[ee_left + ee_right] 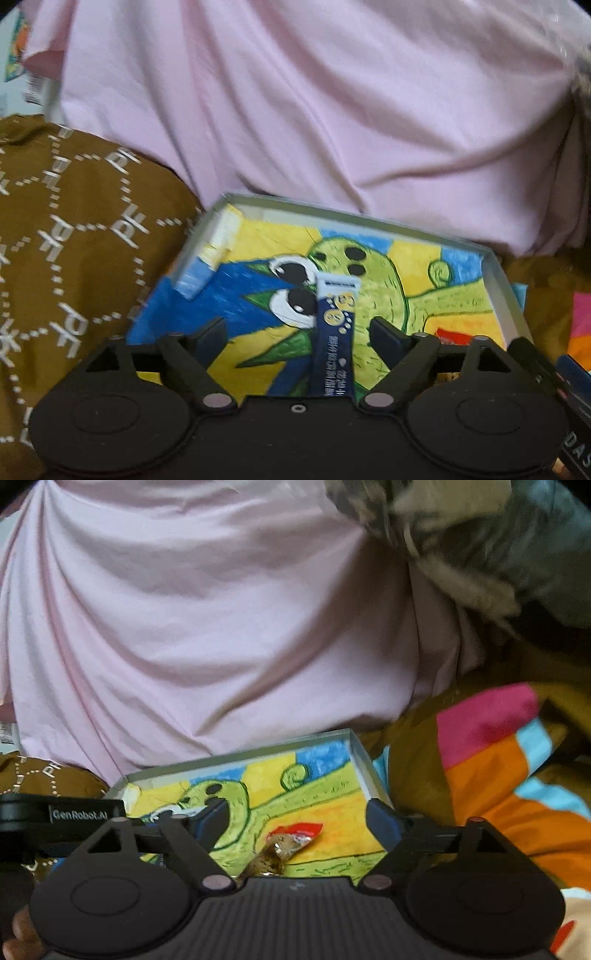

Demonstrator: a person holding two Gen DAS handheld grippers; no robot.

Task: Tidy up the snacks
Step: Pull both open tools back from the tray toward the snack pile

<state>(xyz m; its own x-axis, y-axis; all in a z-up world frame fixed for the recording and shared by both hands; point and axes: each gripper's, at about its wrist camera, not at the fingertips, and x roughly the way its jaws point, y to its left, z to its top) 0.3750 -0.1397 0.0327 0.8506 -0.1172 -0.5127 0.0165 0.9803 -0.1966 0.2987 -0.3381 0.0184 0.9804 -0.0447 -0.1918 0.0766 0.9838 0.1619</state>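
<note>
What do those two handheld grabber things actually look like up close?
Both are matt black plastic. The left gripper has a smooth body; the right gripper has a ribbed one. Each has two round discs, angled link bars on silvery pivot pins, and dark blue finger pads. White "GenRobot.AI" lettering marks a black side bar.

A large pale pink cloth (314,110) with soft folds fills the background. Left of it lies a brown fabric (74,229) with white dotted hexagons. Right of it lies a pink, orange and light-blue fabric (498,760).
</note>
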